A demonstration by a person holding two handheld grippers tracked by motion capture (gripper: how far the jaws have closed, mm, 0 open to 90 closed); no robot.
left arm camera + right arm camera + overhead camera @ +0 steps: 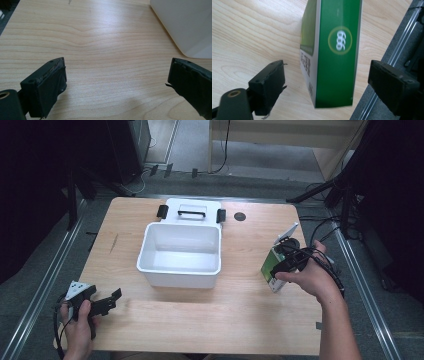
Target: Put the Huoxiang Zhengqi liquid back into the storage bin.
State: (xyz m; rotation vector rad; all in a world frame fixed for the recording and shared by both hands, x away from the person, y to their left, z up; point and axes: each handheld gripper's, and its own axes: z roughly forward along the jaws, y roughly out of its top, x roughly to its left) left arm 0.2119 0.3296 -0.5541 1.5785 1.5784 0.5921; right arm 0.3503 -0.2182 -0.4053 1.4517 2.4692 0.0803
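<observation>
A green box (269,266) with white print stands tilted near the table's right edge. My right gripper (286,263) is at the box, with a hand behind it. In the right gripper view the green box (337,50) sits between the jaws of my right gripper (327,80), and a gap shows on each side, so the pads do not press it. A white open bin (180,277) sits mid-table. My left gripper (111,301) rests open near the front left corner. In its own view the left gripper (116,82) has bare wood between its jaws.
The bin's white lid (191,209) with black clips lies behind it. A small black disc (240,216) lies at the back right. The bin's corner (185,25) is ahead and right of the left gripper. A metal rail (392,55) runs beside the table's right edge.
</observation>
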